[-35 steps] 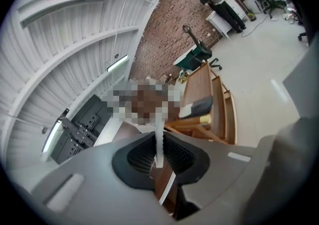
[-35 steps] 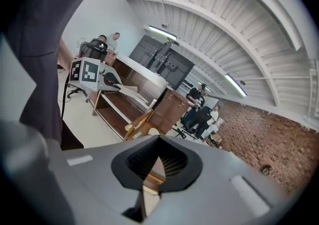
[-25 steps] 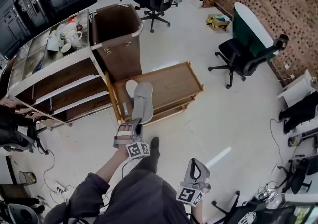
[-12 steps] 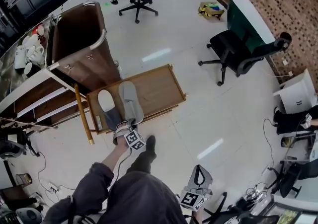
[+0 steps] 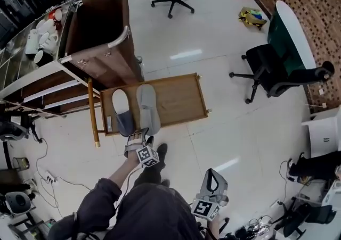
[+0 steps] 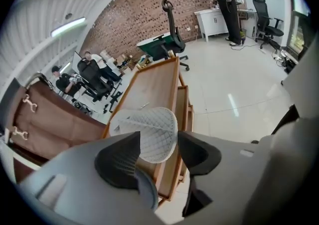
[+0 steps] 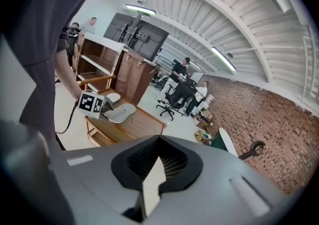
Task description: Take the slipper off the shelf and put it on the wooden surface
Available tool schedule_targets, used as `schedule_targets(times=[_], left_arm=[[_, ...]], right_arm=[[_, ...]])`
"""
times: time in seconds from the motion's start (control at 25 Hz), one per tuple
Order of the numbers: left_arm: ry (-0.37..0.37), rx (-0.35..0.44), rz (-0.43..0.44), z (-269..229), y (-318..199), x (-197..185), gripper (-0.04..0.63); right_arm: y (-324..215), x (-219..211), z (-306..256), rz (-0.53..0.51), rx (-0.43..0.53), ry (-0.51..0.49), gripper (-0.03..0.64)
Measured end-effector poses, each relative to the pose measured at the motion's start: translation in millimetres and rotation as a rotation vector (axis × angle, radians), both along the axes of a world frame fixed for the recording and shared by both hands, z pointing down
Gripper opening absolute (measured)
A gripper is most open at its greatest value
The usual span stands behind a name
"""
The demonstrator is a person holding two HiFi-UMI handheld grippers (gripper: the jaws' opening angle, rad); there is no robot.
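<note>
Surface: wooden table (image 5: pixel 178 100), raised rim, right half bare.
Slipper (image 5: pixel 148 108): grey, quilted; my left gripper (image 5: pixel 137 139) pinches its heel.
Right gripper (image 5: pixel 213 178): closed, empty.

Bright overhead light, glare on floor (image 5: pixel 185 54), fisheye edges.

In the left gripper view the slipper (image 6: pixel 147 130) shows only its far end; the near end is hidden behind the jaws. In the head view the shelf (image 5: pixel 37 76) is cut off by the left edge.
</note>
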State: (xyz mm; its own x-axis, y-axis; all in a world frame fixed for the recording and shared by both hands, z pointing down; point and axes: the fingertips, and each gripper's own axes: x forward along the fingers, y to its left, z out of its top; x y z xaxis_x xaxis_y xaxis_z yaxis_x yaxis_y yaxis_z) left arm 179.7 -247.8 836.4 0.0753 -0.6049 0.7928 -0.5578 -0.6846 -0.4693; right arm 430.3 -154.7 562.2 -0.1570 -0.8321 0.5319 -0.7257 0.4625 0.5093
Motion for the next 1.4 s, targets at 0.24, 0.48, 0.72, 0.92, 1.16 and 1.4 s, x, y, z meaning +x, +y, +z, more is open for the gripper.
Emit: schedule_targets(times=[0.24, 0.48, 0.72, 0.92, 1.16, 1.4], left_arm=[[0.016, 0.139, -0.088, -57.7, 41.3, -2.5, 0.267], [0.022, 0.379, -0.205, -143.5, 150.2, 18.4, 0.259], [0.043, 0.483, -0.249, -211.0, 331.4, 72.5, 0.205], [0.085, 0.485, -0.247, -246.1, 436.5, 107.2, 0.179], [0.216, 0.527, -0.215, -277.0, 492.4, 152.6, 0.116], [0.243, 0.518, -0.209, -277.2, 529.8, 167.9, 0.07]], right_arm=[[28.6, -13.8, -7.1, -0.175, 0.042, -0.018, 0.002], [115.7, -13.7, -2.3, -0.391, 0.128, -0.059, 0.002], [237.3, 8.1, 15.3, -0.528, 0.126, -0.05, 0.002], [296.6, 18.1, 10.7, -0.572, 0.114, -0.064, 0.002], [337.7, 4.7, 5.0, -0.657, 0.132, -0.054, 0.002], [368.0, -11.7, -1.4, -0.689, 0.12, -0.047, 0.002]])
